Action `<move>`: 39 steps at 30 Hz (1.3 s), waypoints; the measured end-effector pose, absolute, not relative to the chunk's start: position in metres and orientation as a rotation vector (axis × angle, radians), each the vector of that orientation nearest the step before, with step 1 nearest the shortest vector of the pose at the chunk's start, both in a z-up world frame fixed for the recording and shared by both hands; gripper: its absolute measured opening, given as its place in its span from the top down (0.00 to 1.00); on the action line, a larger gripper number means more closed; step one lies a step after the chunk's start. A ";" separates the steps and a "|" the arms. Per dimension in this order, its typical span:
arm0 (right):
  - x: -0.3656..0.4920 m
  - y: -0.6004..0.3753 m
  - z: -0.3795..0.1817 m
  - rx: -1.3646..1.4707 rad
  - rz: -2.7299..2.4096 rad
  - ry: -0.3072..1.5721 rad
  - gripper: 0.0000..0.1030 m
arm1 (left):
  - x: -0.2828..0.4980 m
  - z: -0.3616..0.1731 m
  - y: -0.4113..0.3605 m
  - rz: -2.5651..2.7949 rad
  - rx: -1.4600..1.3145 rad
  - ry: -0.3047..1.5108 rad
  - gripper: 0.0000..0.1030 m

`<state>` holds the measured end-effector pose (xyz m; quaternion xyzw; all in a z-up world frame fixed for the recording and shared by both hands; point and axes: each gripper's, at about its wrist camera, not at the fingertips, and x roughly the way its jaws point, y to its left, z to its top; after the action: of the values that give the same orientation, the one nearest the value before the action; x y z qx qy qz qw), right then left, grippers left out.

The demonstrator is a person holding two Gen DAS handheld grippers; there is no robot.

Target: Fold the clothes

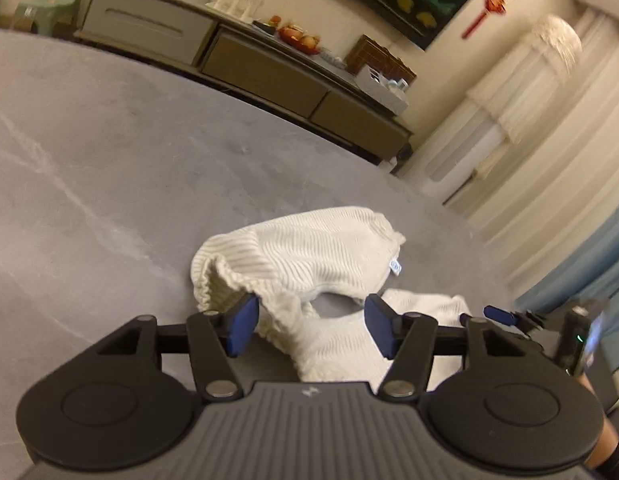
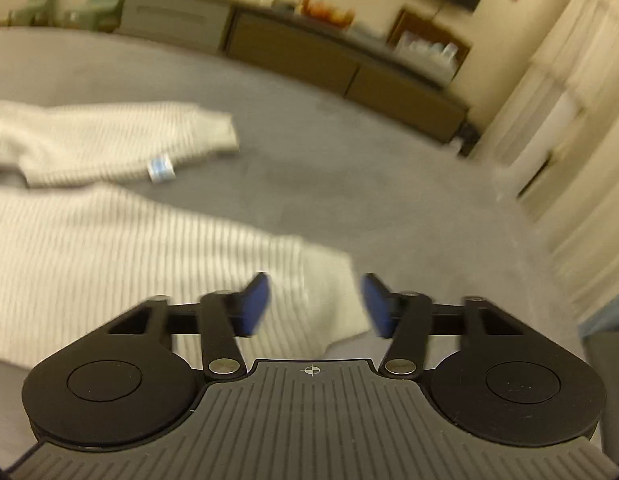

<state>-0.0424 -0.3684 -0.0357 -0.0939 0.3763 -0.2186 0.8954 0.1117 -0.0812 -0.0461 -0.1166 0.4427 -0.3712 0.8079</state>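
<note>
- Both tongs stand with jaws spread and nothing between the blue pads: the left gripper [image 1: 311, 326] hangs over the crumpled near part of the garment, the right gripper [image 2: 315, 306] over its outer corner.
- Lying on the grey bedspread [image 1: 89, 152], the cream ribbed garment [image 1: 309, 252] is loosely bunched, with a gathered elastic edge by the left gripper's left pad and a small blue-and-white label [image 2: 161, 170] on the far fold.
- Seen from the right wrist, which is blurred, the garment spreads to the left in two lobes, grey cover showing between them.
- Beyond the bed runs a long low cabinet [image 1: 245, 64] with cluttered items on top, among them a bowl of fruit [image 1: 299, 36].
- Pale curtains [image 1: 549, 140] hang at the right, and a red ornament [image 1: 495, 0] is on the wall.
- Nothing lies between either gripper and the cloth.
</note>
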 end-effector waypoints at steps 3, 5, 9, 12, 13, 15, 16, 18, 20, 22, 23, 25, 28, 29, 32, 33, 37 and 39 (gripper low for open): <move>-0.056 -0.301 -0.018 -0.187 -0.200 0.650 0.38 | 0.116 -0.045 -0.079 -0.811 -0.310 0.948 0.39; -0.062 -0.246 -0.019 -0.190 0.032 0.594 0.28 | 0.119 -0.044 -0.077 -0.822 -0.350 0.948 0.38; -0.032 -0.174 -0.054 -0.315 0.130 0.645 0.34 | 0.120 -0.042 -0.078 -0.837 -0.395 0.945 0.37; -0.007 -0.171 -0.067 -0.299 0.086 0.724 0.90 | 0.119 -0.036 -0.077 -0.834 -0.399 0.930 0.37; -0.001 -0.177 -0.064 -0.269 0.063 0.738 0.90 | 0.119 -0.033 -0.073 -0.832 -0.412 0.917 0.37; 0.000 -0.207 -0.040 -0.059 0.092 0.740 0.90 | 0.120 -0.026 -0.062 -0.832 -0.446 0.888 0.34; -0.002 -0.224 -0.030 0.067 0.108 0.738 0.90 | 0.121 -0.023 -0.055 -0.833 -0.463 0.877 0.31; -0.009 -0.261 -0.020 0.364 0.181 0.726 0.90 | 0.121 -0.018 -0.045 -0.833 -0.487 0.862 0.29; -0.016 -0.290 -0.018 0.601 0.241 0.702 0.90 | 0.117 -0.016 -0.038 -0.843 -0.496 0.861 0.29; -0.022 -0.311 -0.021 0.777 0.280 0.678 0.90 | 0.111 -0.017 -0.038 -0.875 -0.493 0.876 0.29; -0.022 -0.318 -0.026 0.837 0.289 0.678 0.90 | 0.107 -0.019 -0.040 -0.903 -0.490 0.891 0.29; -0.021 -0.318 -0.031 0.860 0.306 0.696 0.90 | 0.099 -0.026 -0.046 -0.950 -0.494 0.927 0.29; -0.017 -0.301 -0.034 0.769 0.327 0.745 0.90 | 0.100 -0.042 -0.056 -0.964 -0.579 0.983 0.25; -0.016 -0.295 -0.035 0.738 0.334 0.761 0.90 | 0.103 -0.047 -0.059 -0.957 -0.615 1.001 0.23; -0.013 -0.277 -0.039 0.643 0.356 0.808 0.88 | 0.114 -0.061 -0.065 -0.888 -0.641 1.033 0.21; -0.013 -0.265 -0.041 0.583 0.371 0.826 0.87 | 0.117 -0.065 -0.068 -0.874 -0.618 1.038 0.31; -0.016 -0.243 -0.050 0.448 0.390 0.870 0.75 | 0.119 -0.062 -0.075 -0.798 -0.437 0.983 0.91; -0.017 -0.242 -0.051 0.398 0.375 0.876 0.53 | 0.116 -0.056 -0.066 -0.764 -0.431 0.932 0.91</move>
<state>-0.0170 -0.2423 -0.0509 0.1901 0.4188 0.1791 0.8697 0.1159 -0.0656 -0.0557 -0.2010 0.4350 -0.3563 0.8021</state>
